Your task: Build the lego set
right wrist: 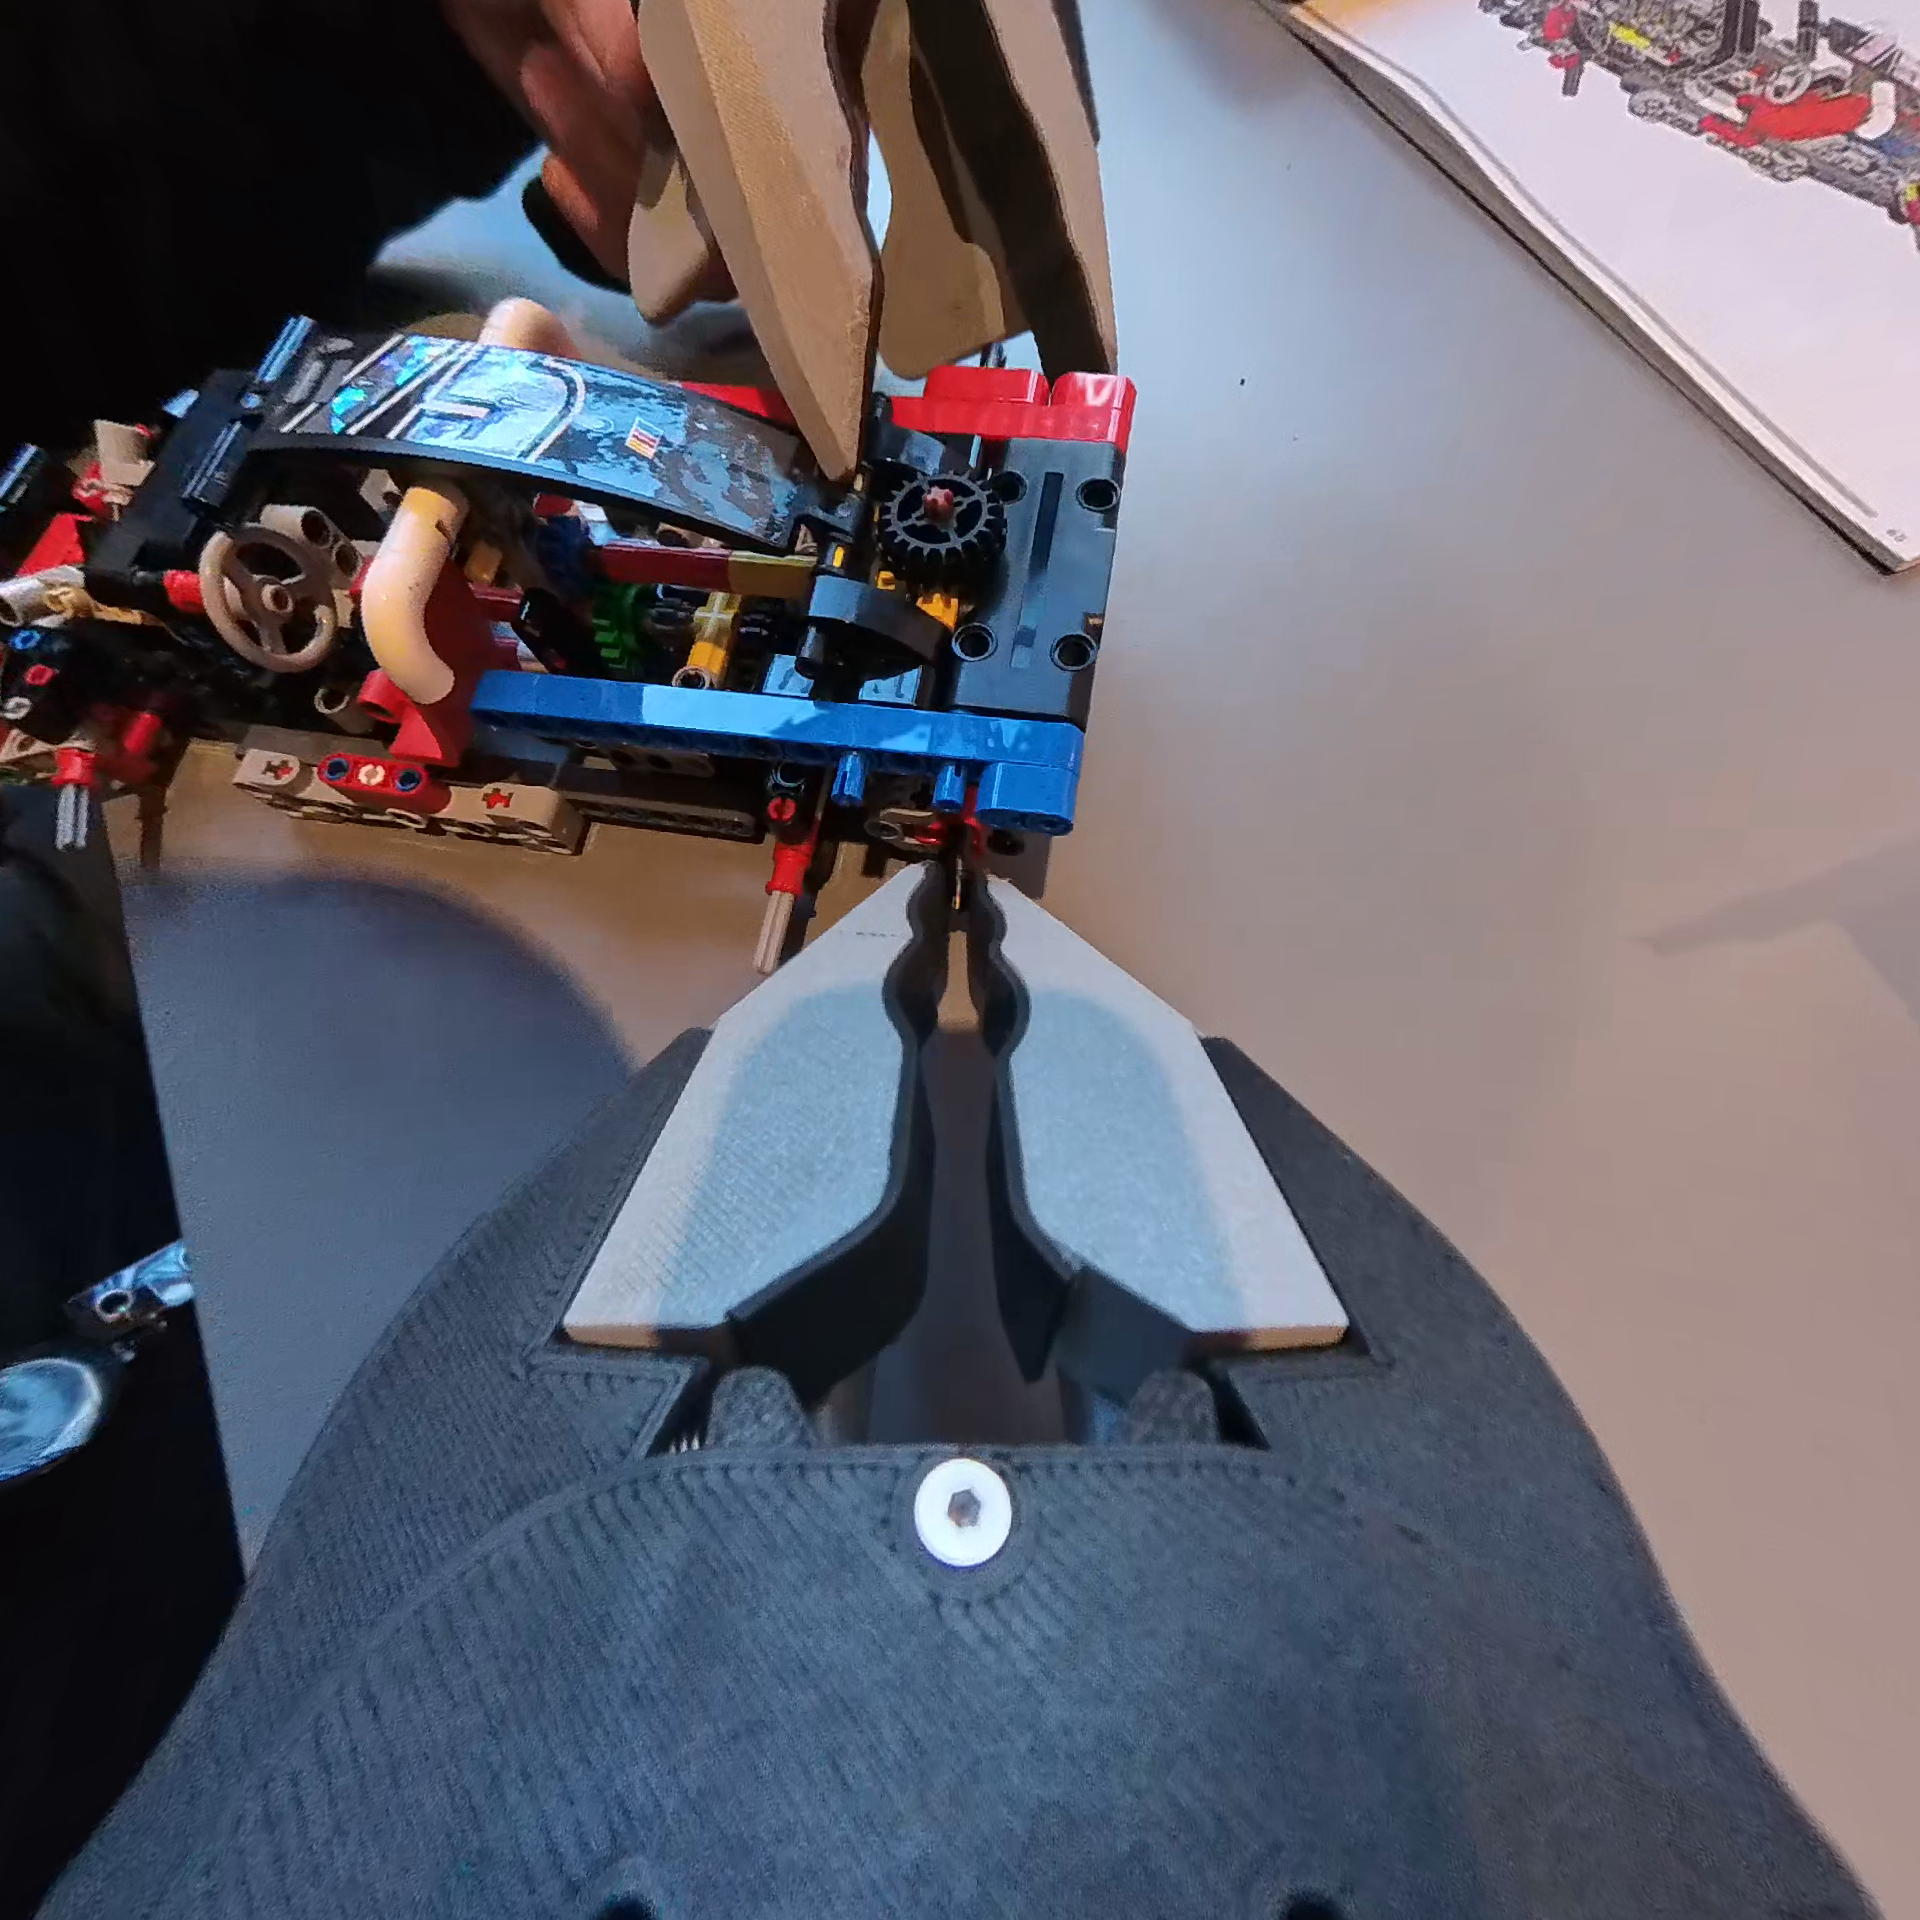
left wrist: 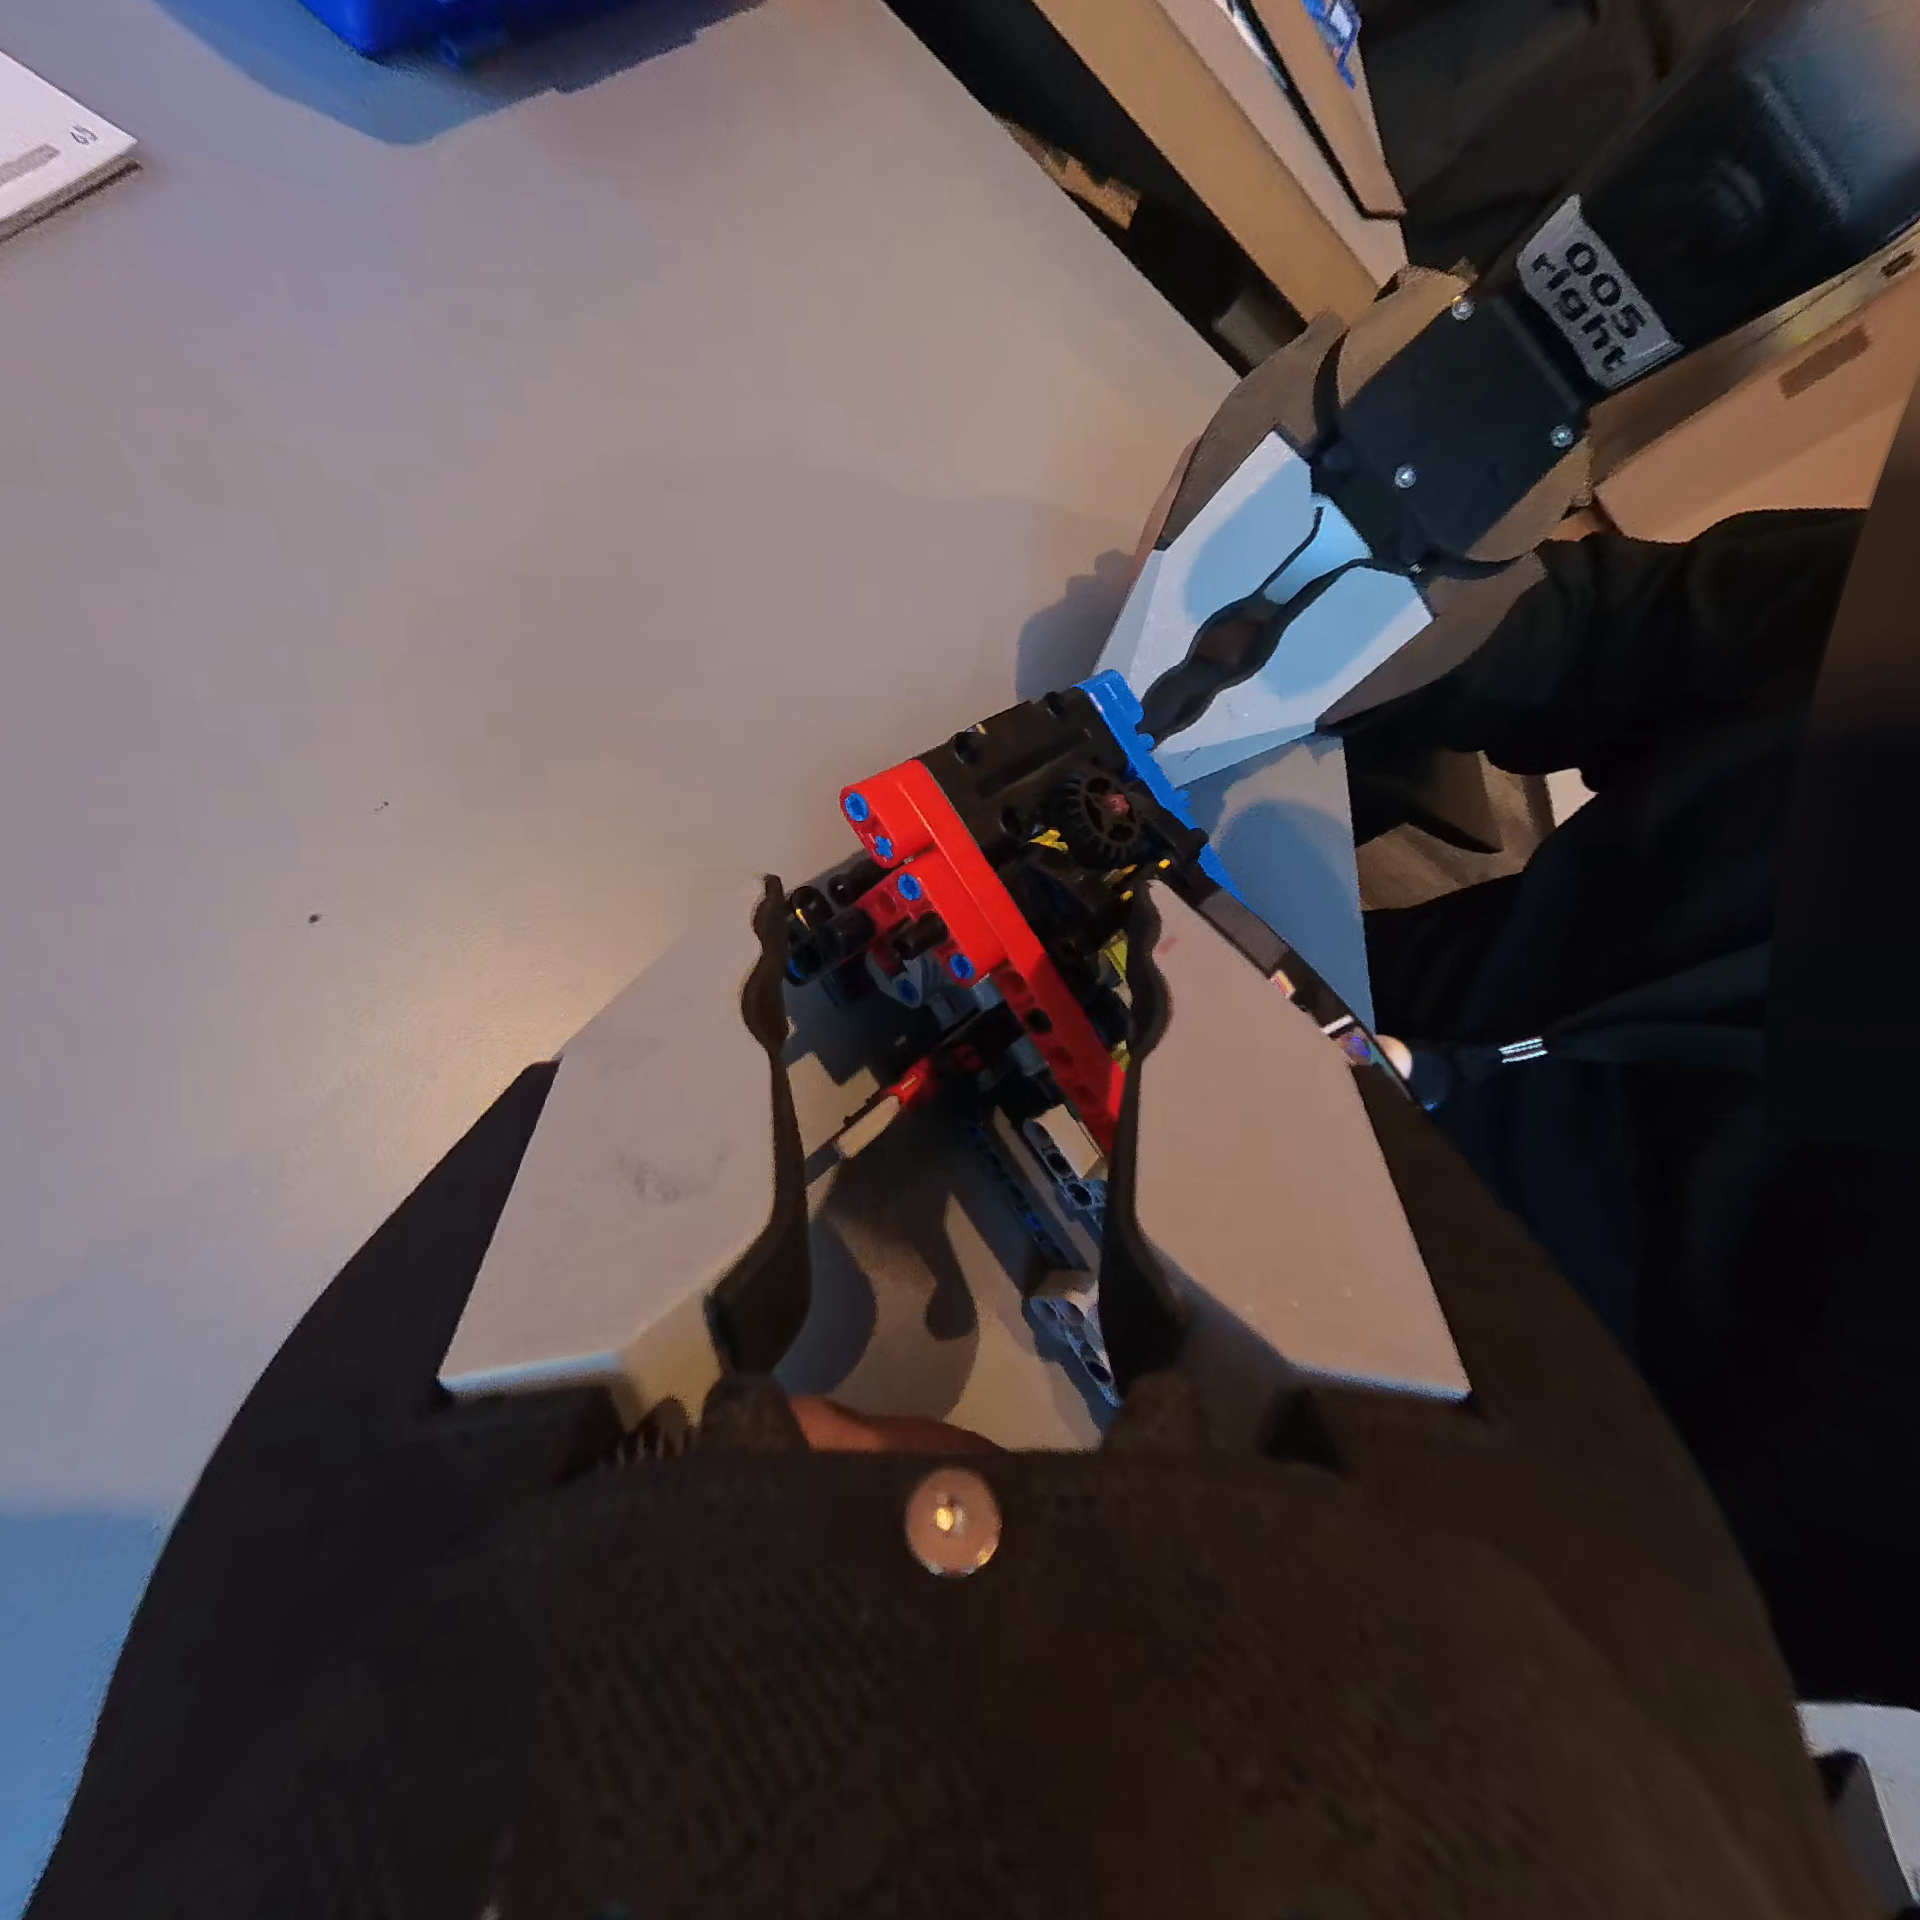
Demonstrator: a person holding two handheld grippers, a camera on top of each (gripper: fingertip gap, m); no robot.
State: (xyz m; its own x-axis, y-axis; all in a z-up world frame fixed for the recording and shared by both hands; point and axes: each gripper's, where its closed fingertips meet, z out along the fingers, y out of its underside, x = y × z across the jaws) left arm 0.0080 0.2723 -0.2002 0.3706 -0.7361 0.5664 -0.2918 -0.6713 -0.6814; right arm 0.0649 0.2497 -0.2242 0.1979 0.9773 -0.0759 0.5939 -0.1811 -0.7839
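The lego model (right wrist: pixel 644 582), a half-built vehicle w/ black curved panel, blue side beam (right wrist: pixel 774 727) and red beam (left wrist: pixel 966 894) on the opposite side, sits on the grey table (left wrist: pixel 416 623) near its edge, close to the person's dark-clad body.

Left gripper (left wrist: pixel 951 925): fingers spread fairly wide and straddling the model's rear end, one on the red-beam side, the other by the black gear (right wrist: pixel 940 520); they look clamped on the model (contact pts partly hidden by the bricks).

Right gripper (right wrist: pixel 956 883): fingers drawn nearly together, tips at the blue beam's end, pinching a thin dark pin (right wrist: pixel 954 862) below it; can't tell exactly what that piece is.

Around: open instruction booklet (right wrist: pixel 1662 260) on the table beyond the model, a blue container (left wrist: pixel 416 31) at the far edge, cardboard boxes (left wrist: pixel 1278 156) off the table. In the right wrist view the left gripper's fingers block part of the model's top.
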